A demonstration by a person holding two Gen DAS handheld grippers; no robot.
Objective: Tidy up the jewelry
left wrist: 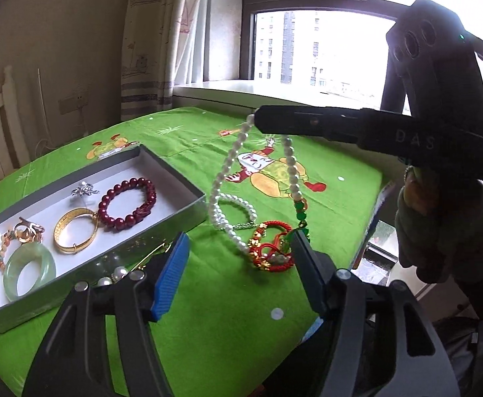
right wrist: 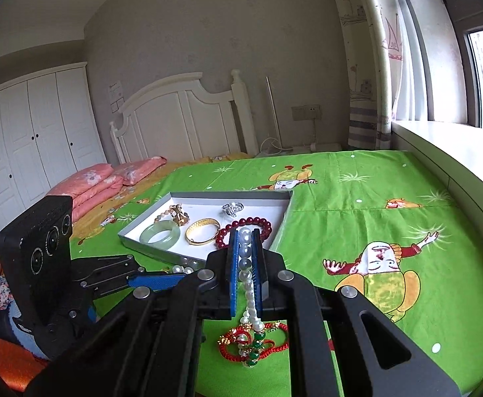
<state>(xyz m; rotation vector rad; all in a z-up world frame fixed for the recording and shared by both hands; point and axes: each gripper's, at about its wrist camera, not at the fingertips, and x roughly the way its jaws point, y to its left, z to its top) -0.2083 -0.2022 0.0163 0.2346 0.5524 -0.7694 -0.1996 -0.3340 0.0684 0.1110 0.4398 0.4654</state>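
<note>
My right gripper (right wrist: 245, 235) is shut on a white pearl necklace (right wrist: 245, 258) and holds it up over the green sheet; the strand (left wrist: 223, 178) hangs in a loop with green beads (left wrist: 301, 210) at its low end. Under it lie a red cord bracelet (left wrist: 269, 244) and a small pearl bracelet (left wrist: 238, 210). My left gripper (left wrist: 238, 264) is open and empty, just in front of the red bracelet. The grey box (left wrist: 181, 211) to the left holds a dark red bead bracelet (left wrist: 127, 203), a gold bangle (left wrist: 75, 235), a jade bangle (left wrist: 29, 269), a silver brooch (left wrist: 84, 190) and a gold charm piece (left wrist: 26, 231).
Loose pearls (left wrist: 115, 273) and a gold piece lie against the box's near wall. The bed's right edge (left wrist: 378, 198) drops off beside the window sill (left wrist: 228, 91). Pink pillows (right wrist: 109, 178) lie at the far side by the headboard (right wrist: 181, 115).
</note>
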